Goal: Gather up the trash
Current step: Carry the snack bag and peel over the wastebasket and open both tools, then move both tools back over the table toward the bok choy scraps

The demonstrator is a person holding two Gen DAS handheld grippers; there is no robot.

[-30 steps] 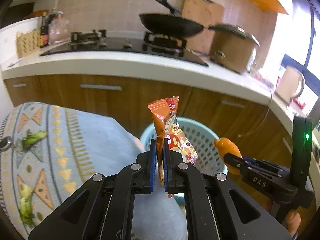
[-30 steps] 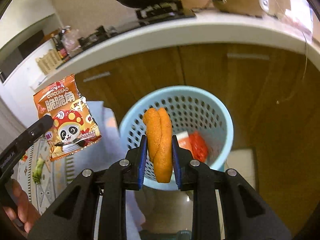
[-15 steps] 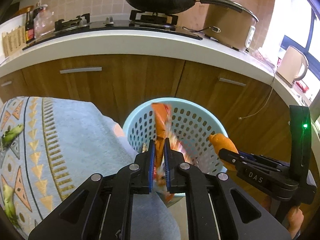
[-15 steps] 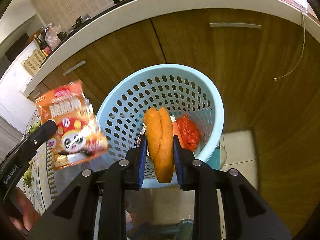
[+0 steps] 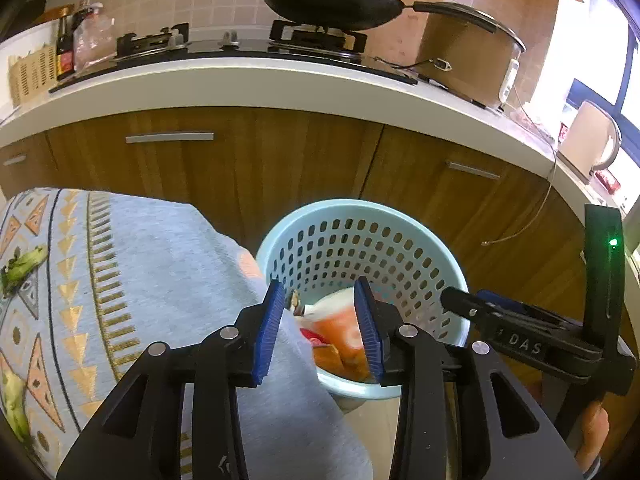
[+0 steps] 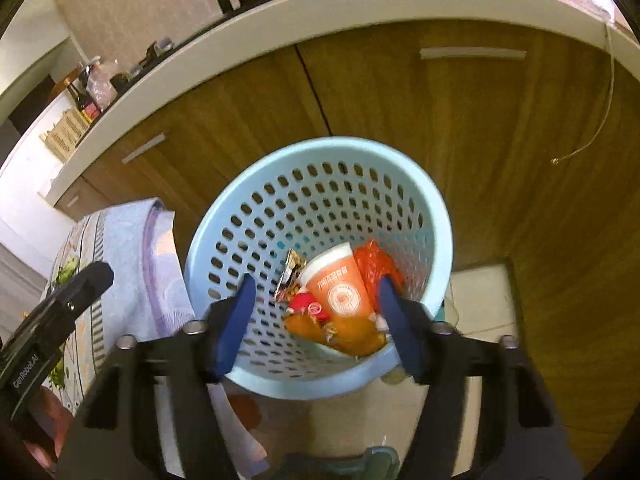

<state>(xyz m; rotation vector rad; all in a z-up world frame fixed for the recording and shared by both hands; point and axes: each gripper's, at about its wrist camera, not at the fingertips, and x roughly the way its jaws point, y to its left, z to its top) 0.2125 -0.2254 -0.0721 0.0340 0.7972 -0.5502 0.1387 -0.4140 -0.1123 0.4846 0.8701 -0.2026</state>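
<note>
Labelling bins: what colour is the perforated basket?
Light blue basket, clearest in the right wrist view.

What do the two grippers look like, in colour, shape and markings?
Both are black, with angular linkage arms and silver pivot bolts. The left gripper has blue ribbed pads; its side reads "GenRobot.AI". The right gripper has blue pads too, a "DAS" marking and a green light.

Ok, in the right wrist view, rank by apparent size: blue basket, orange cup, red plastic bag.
1. Blue basket, largest by far.
2. Orange cup.
3. Red plastic bag, partly hidden behind the cup, so its true size is unsure.
</note>
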